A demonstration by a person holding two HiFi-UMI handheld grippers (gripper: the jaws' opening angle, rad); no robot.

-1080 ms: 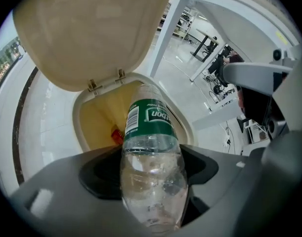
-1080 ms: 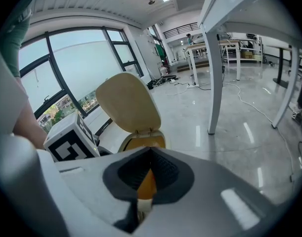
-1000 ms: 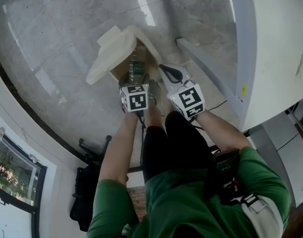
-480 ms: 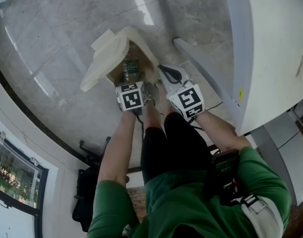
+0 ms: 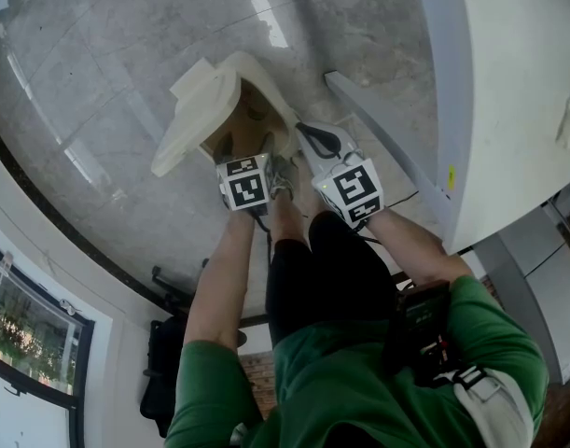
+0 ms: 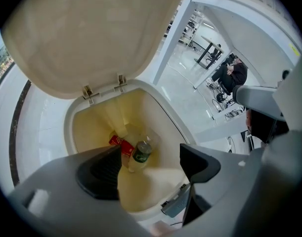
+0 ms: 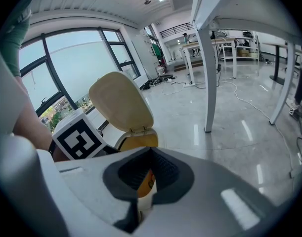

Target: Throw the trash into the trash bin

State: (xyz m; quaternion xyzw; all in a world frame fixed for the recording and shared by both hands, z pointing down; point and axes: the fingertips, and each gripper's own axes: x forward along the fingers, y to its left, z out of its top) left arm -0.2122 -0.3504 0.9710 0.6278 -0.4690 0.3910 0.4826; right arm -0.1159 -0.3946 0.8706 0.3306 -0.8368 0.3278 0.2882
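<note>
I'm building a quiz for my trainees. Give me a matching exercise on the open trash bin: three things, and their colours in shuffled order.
Things:
1. bin lid
2. bottle label
3. scrap beside the bottle

Colours:
A. red
B. cream
C. green

Pairs: 1-B, 2-C, 3-A.

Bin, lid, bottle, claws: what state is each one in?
Lid: swung up, open.
Bin: open, trash inside.
Bottle: lying in the bin, beside red trash.
Left claw: opening, empty, above the bin.
Right claw: closed or nearly, nothing clearly gripped.
</note>
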